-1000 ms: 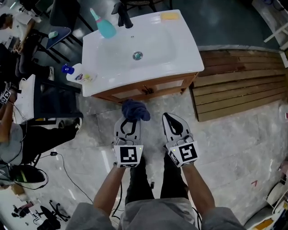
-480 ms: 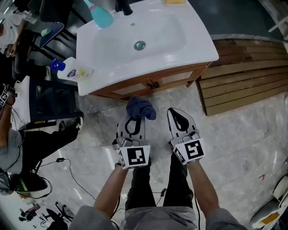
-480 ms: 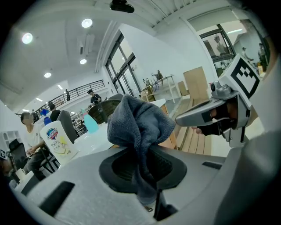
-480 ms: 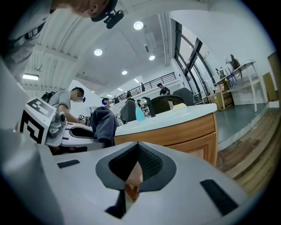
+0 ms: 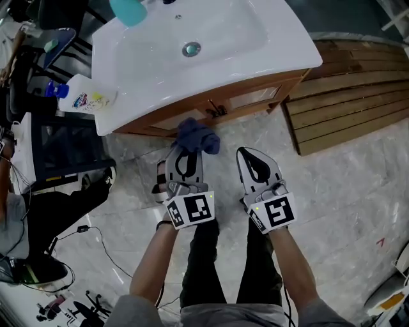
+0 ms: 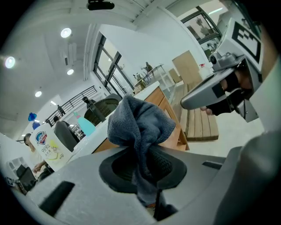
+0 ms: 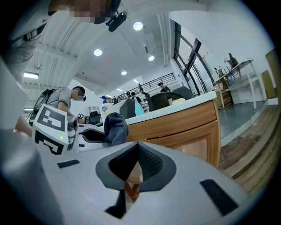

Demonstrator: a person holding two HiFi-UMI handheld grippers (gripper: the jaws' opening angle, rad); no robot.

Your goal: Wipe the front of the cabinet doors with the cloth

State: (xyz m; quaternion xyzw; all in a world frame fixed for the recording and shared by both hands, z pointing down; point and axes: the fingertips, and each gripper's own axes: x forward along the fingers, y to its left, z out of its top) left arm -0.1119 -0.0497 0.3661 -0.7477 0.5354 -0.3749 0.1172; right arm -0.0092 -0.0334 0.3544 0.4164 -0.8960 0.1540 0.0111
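Observation:
A white sink top sits on a wooden cabinet whose doors face me. My left gripper is shut on a bunched dark blue cloth, which hangs just in front of the doors near their handles; I cannot tell if it touches. In the left gripper view the cloth rises from the closed jaws, with the cabinet behind. My right gripper hangs beside it, shut and empty. The right gripper view shows the door panel ahead and the cloth at left.
A teal bottle stands on the sink's back edge. A white detergent bottle lies at the left beside it. A wooden slatted pallet lies on the floor at right. A black stand, cables and a seated person are at left.
Both grippers have moved forward toward the cabinet, and the cloth in the left one now hangs closer to the door fronts. Neither grip has changed.

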